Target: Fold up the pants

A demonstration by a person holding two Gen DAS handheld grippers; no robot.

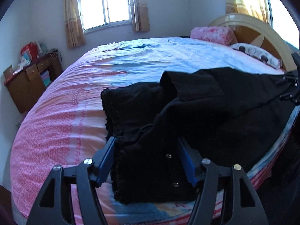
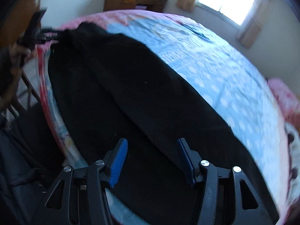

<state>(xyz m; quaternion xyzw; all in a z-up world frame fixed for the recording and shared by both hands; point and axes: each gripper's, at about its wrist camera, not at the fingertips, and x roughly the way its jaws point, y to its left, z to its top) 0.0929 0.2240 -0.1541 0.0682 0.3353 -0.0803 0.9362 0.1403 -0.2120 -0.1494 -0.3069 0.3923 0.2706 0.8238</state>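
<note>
Black pants (image 1: 206, 112) lie lengthwise along the near side of the bed, partly doubled over, with one fold resting on top. Their waist end, with two metal snaps (image 1: 169, 155), sits between the blue pads of my left gripper (image 1: 146, 142). Its jaws stand wide and open, and the pads do not pinch the cloth. In the right wrist view, which is blurred, my right gripper (image 2: 151, 142) hovers open over the legs of the pants (image 2: 121, 86) with nothing between its fingers. Each gripper shows small in the other's view: right gripper (image 1: 289, 86), left gripper (image 2: 35, 31).
The bed has a pink and blue sheet (image 1: 65, 121) and its edge (image 2: 56, 121) runs close beside the pants. Pillows (image 1: 211, 32) and a wooden headboard (image 1: 262, 41) are at one end. A cluttered wooden cabinet (image 1: 31, 82) stands by the far wall under a window (image 1: 105, 7).
</note>
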